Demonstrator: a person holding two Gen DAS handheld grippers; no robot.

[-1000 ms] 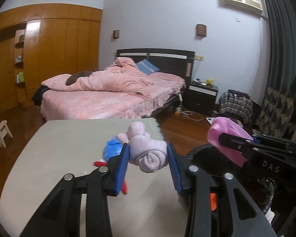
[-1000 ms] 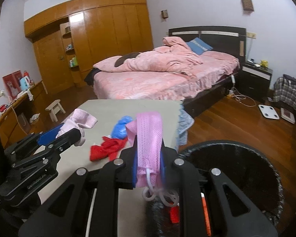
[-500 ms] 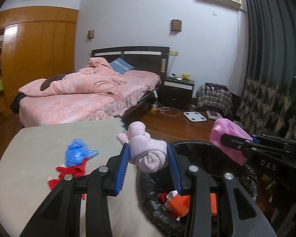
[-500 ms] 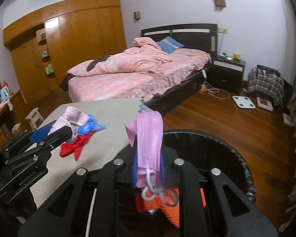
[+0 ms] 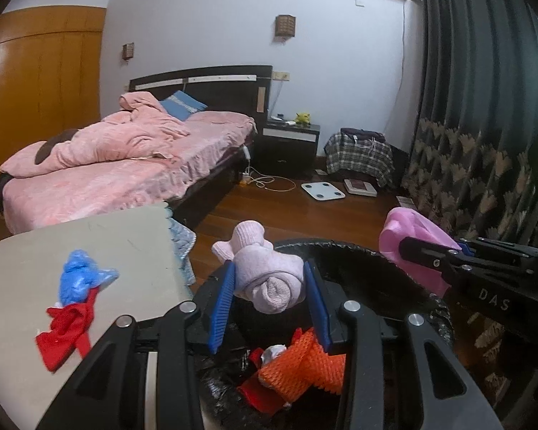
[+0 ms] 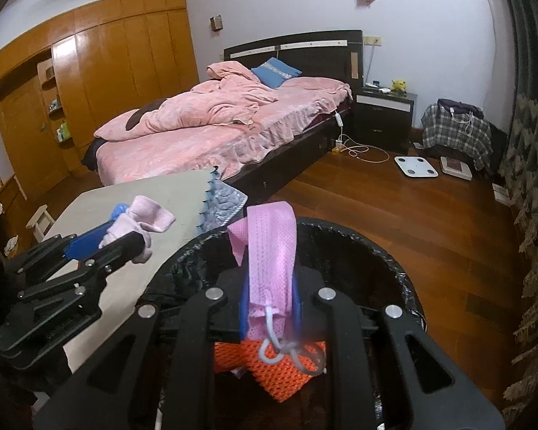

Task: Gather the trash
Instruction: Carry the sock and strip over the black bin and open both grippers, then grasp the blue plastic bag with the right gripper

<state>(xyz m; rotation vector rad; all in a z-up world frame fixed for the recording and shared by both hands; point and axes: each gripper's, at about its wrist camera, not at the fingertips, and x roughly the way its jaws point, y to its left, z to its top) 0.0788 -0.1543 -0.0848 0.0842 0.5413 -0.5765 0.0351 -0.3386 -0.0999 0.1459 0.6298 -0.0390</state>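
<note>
Left gripper (image 5: 269, 299) pinches rolled pink sock (image 5: 269, 279) over black bin (image 5: 358, 261); right gripper (image 6: 270, 301) clamps pink mask (image 6: 270, 251) above it.

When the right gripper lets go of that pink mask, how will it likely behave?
Probably floppy: the pink mask folds limply above the right gripper, ear loops dangling. Likely very light, so it may flutter rather than fall straight. Held over the black bin, it should still land inside.

Your left tongs (image 5: 269, 297) press ribbed blue pads into a soft knit sock (image 5: 269, 276), your right tongs (image 6: 270, 297) pinch a woven-textured pink mask (image 6: 270, 247), over a crinkly glossy bin liner (image 6: 394, 261) beside the matt counter (image 5: 89, 243) and polished wood floor (image 6: 412, 208).
</note>
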